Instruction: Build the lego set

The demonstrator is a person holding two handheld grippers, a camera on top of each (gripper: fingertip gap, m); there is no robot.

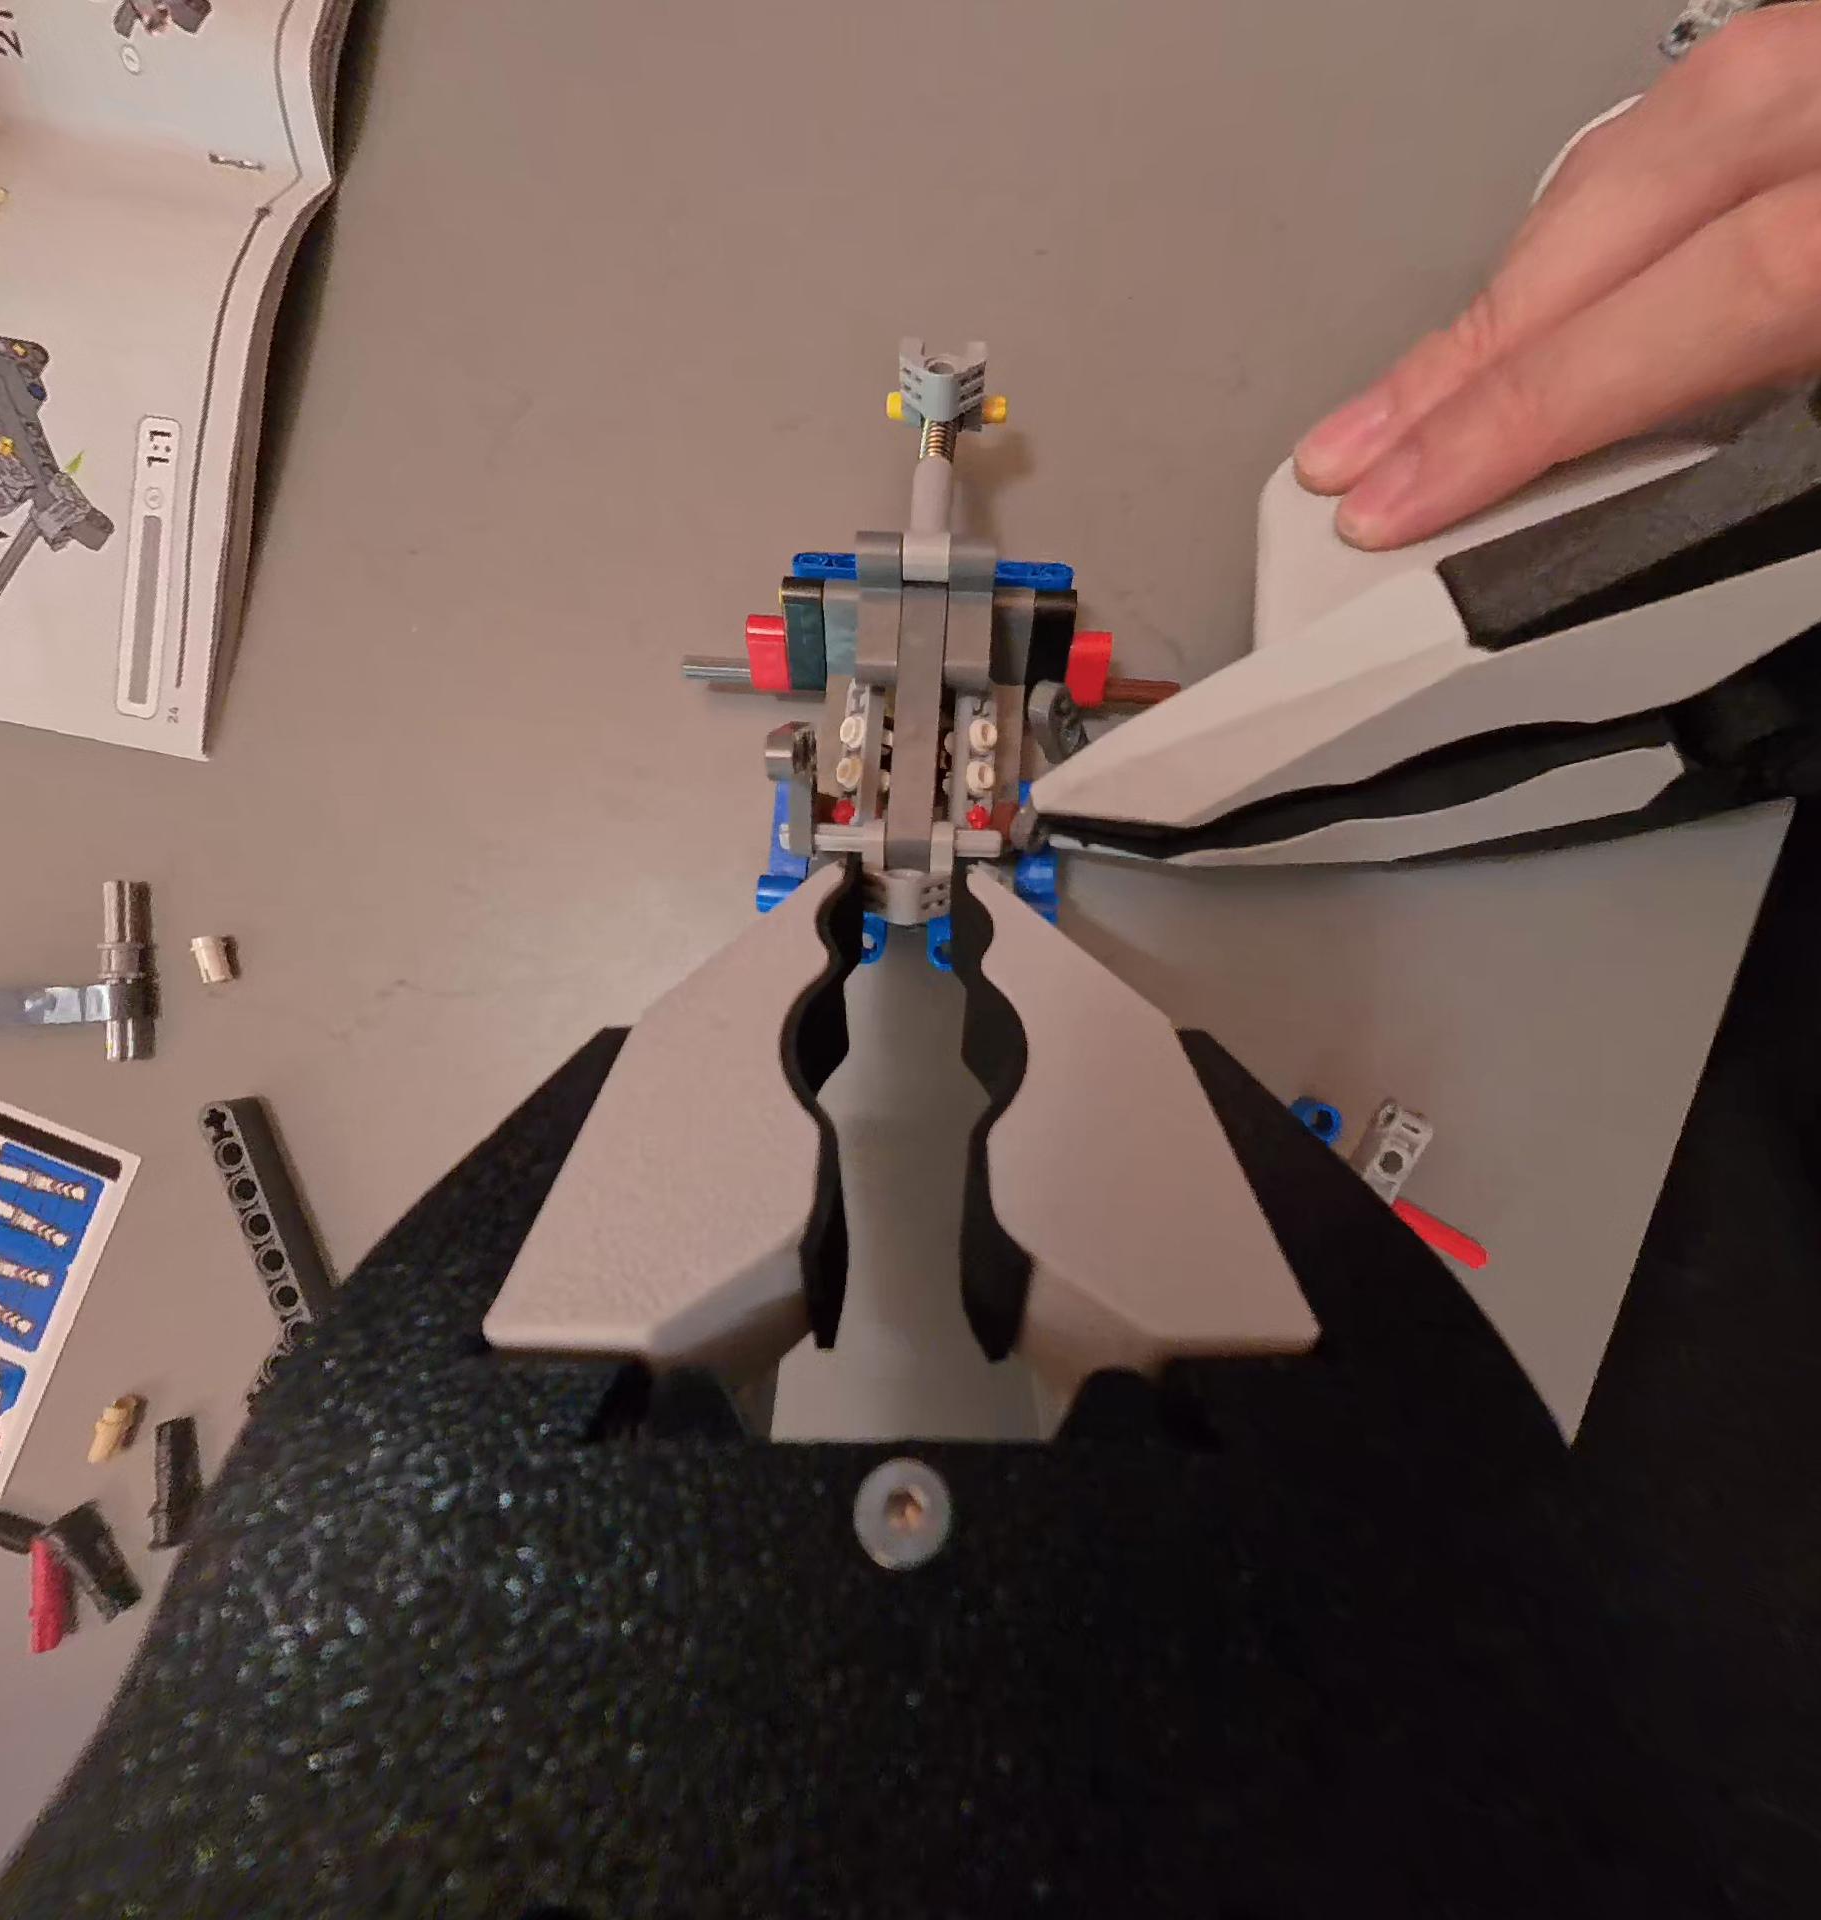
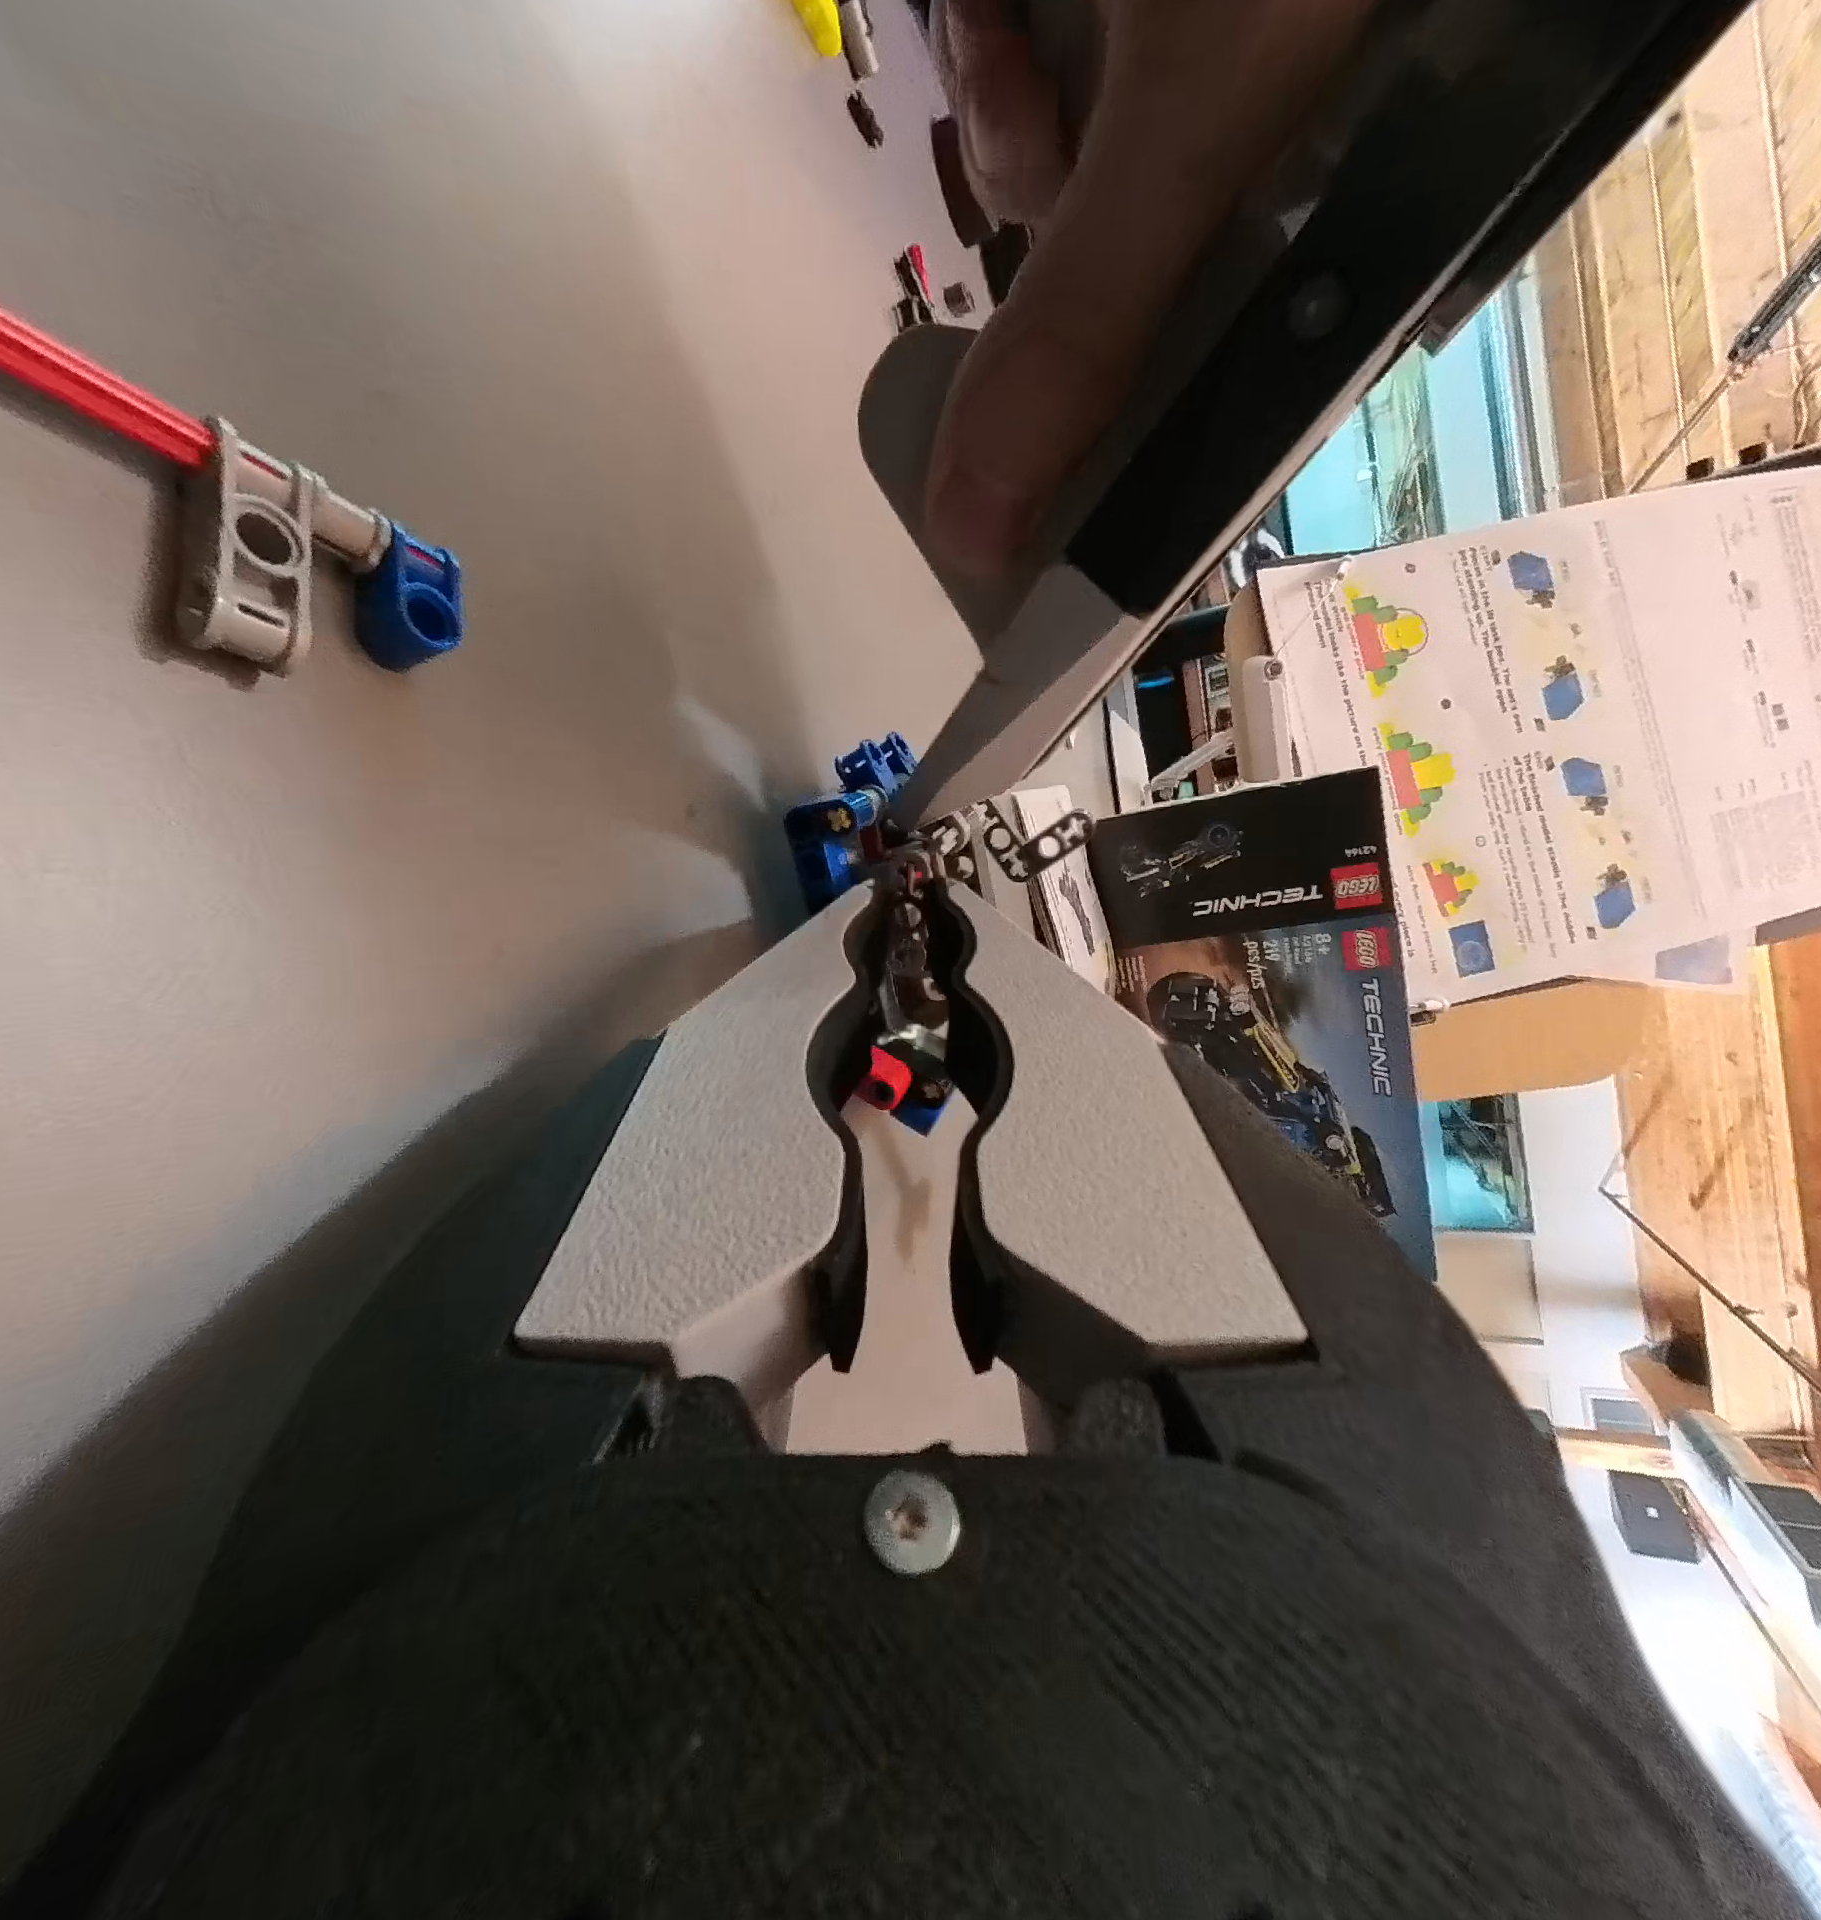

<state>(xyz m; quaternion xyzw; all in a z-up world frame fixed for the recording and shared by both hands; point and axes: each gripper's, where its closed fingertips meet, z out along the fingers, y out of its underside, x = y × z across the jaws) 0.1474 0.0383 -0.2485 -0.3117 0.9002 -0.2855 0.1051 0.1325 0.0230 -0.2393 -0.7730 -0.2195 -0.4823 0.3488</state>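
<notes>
A small brick model [image 1: 916,675] of grey, blue, red and black parts lies on the grey table [image 1: 594,312]. My left gripper [image 1: 908,883] is shut on the light grey connector [image 1: 911,899] at the model's near end. My right gripper [image 1: 1036,826] comes in from the right, with a hand [image 1: 1612,343] on it. It is shut on a small dark grey part at the model's right side. In the right wrist view my right gripper [image 2: 911,894] pinches that dark part next to the model's blue pieces [image 2: 828,842]. The left gripper's finger [image 2: 989,717] reaches in from above.
An open instruction booklet [image 1: 127,364] and a sticker sheet [image 1: 12,1278] lie at the left. Loose parts include a black beam [image 1: 262,1216], a grey connector [image 1: 121,966] and a red axle with grey and blue pieces [image 2: 251,540]. A set box [image 2: 1270,997] and a printed sheet [image 2: 1571,727] stand beyond. My two grippers' fingertips are within a few centimetres of each other.
</notes>
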